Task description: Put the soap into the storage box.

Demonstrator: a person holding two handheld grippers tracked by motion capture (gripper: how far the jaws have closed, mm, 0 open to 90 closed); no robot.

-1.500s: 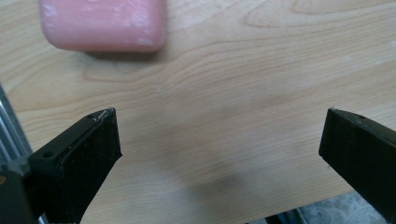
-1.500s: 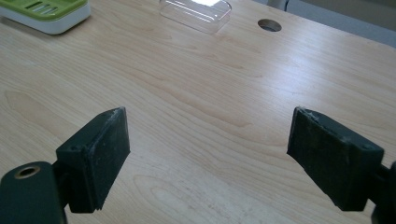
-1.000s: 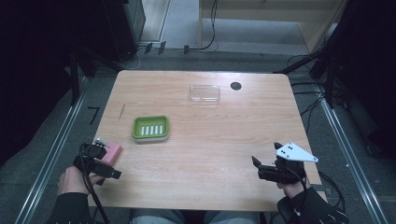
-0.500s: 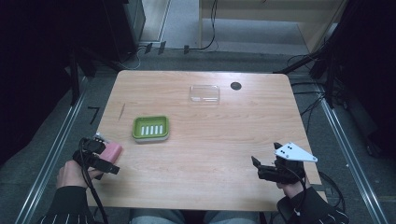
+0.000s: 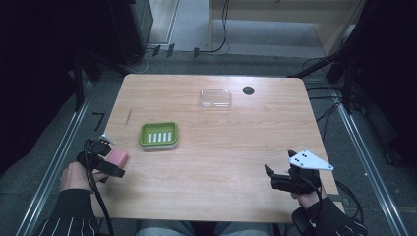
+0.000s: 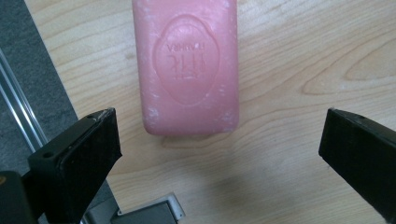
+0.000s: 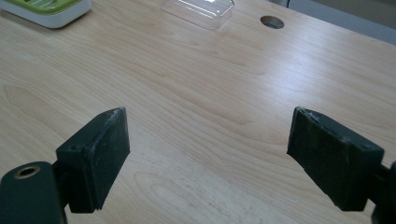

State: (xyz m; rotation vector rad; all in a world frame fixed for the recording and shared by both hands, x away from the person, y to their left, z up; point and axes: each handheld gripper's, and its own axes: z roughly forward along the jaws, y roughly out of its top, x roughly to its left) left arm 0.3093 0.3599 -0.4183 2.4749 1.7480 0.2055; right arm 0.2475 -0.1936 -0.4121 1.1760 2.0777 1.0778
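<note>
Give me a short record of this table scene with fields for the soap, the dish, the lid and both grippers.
soap: pink bar lying flat on the wooden table, near its left edge
left gripper: open, jaws apart just short of the bar, not touching it
right gripper: open, over bare wood at the table's near right
soap dish: green, white slotted insert, nothing in it, right of and beyond the soap
clear lid: lying towards the far edge, apart from the dish
cable hole: just right of the lid
</note>
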